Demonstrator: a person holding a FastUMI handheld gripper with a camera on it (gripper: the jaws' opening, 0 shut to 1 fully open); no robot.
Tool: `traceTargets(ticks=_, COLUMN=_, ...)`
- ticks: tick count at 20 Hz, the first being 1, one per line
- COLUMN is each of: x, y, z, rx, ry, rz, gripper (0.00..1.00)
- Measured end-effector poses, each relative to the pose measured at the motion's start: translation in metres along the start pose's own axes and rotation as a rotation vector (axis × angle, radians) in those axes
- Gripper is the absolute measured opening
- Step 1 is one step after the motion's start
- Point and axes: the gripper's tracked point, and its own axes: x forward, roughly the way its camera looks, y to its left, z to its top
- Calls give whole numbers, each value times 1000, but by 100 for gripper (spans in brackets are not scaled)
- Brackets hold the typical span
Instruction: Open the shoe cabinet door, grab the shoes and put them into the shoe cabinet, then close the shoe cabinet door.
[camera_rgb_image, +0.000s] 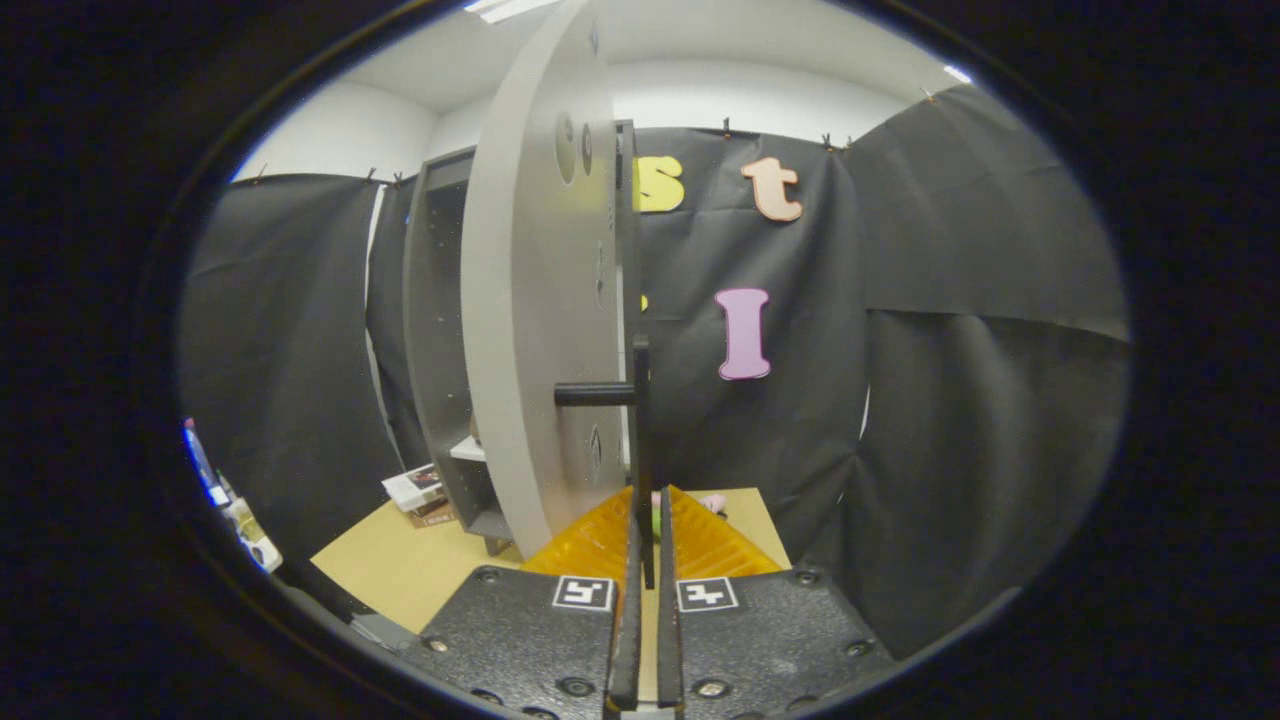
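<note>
the claw (650, 545) is pinching the thin bar handle (641, 440) of the cabinet door (540, 300); the door is looking stiff, light and easy to swing by that handle.

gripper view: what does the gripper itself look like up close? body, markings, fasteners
The gripper has two blocky halves with a dark, grainy, speckled shell. Each half carries a square black-and-white marker near its inner front corner and round screws along its edges. The fingers are ribbed, narrowing toward the tips. Two thin dark plates line the inner faces. No cables visible.
</note>
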Motion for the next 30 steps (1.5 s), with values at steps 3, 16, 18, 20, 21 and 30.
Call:
traceTargets(ticks=3, x=-6, y=-9, z=-4, rx=-5, ry=-8, rz=-45, gripper=25)
traceTargets(ticks=16, x=-84, y=-2, z=-16, rx=-42, ry=-93, rz=-242, gripper=99)
traceTargets(ticks=18, x=-84, y=19, z=-41, rx=-40, ry=-68, rz=-244, gripper=99)
traceTargets(ticks=20, x=-77, y=55, z=-69, rx=-19, ry=-33, rz=-201, gripper=99)
traceTargets(ticks=21, x=-72, y=76, z=-81, rx=-6, ry=-23, rz=-171, gripper=99)
traceTargets(ticks=30, x=21, y=234, z=-236, rx=-74, ry=202, rz=80, gripper=99)
